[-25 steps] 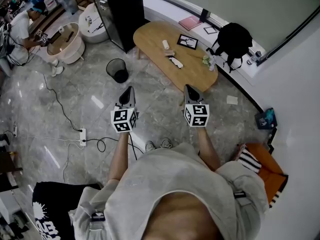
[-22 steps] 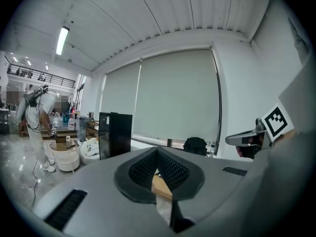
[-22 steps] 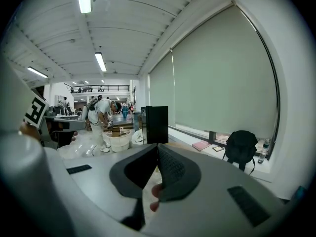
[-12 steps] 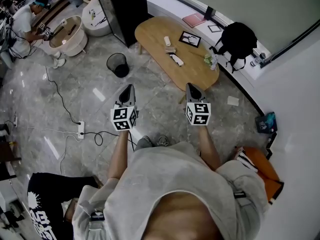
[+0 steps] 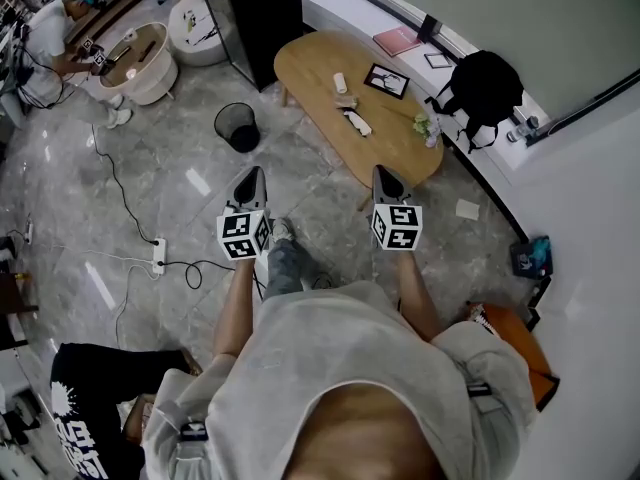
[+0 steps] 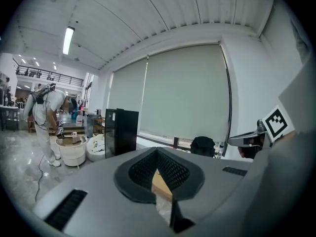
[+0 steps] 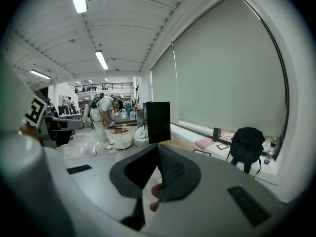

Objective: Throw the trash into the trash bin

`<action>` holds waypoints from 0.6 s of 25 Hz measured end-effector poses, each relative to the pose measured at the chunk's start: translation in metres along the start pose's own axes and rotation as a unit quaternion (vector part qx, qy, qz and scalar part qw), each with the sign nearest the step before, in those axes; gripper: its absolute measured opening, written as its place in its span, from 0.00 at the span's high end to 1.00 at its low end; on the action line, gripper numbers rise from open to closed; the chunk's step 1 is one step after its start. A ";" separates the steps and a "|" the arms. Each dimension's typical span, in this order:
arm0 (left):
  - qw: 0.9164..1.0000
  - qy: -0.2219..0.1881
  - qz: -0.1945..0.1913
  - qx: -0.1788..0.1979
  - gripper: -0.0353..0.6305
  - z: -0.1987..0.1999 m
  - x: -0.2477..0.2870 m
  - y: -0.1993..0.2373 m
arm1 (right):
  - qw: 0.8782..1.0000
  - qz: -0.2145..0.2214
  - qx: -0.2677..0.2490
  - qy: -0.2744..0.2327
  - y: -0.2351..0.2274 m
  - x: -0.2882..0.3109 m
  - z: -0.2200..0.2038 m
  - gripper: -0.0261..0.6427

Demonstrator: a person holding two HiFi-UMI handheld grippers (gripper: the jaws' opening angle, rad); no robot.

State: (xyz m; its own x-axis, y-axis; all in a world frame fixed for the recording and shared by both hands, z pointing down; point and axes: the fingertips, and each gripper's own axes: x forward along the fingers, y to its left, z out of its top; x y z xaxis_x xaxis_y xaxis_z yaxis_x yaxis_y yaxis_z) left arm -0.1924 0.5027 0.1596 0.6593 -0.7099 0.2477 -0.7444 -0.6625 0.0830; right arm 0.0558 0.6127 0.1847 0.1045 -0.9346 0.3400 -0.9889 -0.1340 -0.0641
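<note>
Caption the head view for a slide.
Person with left claw and right claw shut, facing a wooden table and black trash bin.

A black backpack (image 5: pixel 487 83) and pink book (image 5: pixel 397 40) rest on the ledge (image 5: pixel 343 6) behind the wooden table (image 5: pixel 305 68).

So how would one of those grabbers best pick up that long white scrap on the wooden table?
Probably across its narrow middle, coming down from above. The white scrap lies flat and elongated on the table, running diagonally, so jaws turned crosswise to its length should span it most easily. Its finer shape is too small to tell.
</note>
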 end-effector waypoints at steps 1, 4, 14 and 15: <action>1.000 0.001 -0.001 -0.001 0.92 0.000 0.005 0.001 | 1.000 -0.001 -0.001 0.001 -0.002 0.005 0.001 0.92; 1.000 0.000 -0.004 -0.006 0.92 0.001 0.024 0.010 | 1.000 -0.003 -0.005 0.001 -0.005 0.024 0.008 0.92; 0.999 -0.004 -0.039 -0.011 0.92 0.029 0.127 0.061 | 0.999 -0.032 -0.008 0.002 -0.012 0.120 0.048 0.92; 0.999 -0.005 -0.044 -0.010 0.92 0.035 0.138 0.068 | 0.999 -0.037 -0.008 0.000 -0.011 0.130 0.056 0.92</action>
State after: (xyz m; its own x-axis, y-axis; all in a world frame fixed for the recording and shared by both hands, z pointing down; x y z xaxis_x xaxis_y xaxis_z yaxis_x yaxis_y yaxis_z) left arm -0.1485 0.3510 0.1657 0.7233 -0.6513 0.2293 -0.6854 -0.7175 0.1239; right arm 0.0865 0.4739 0.1775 0.1775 -0.9222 0.3436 -0.9801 -0.1972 -0.0231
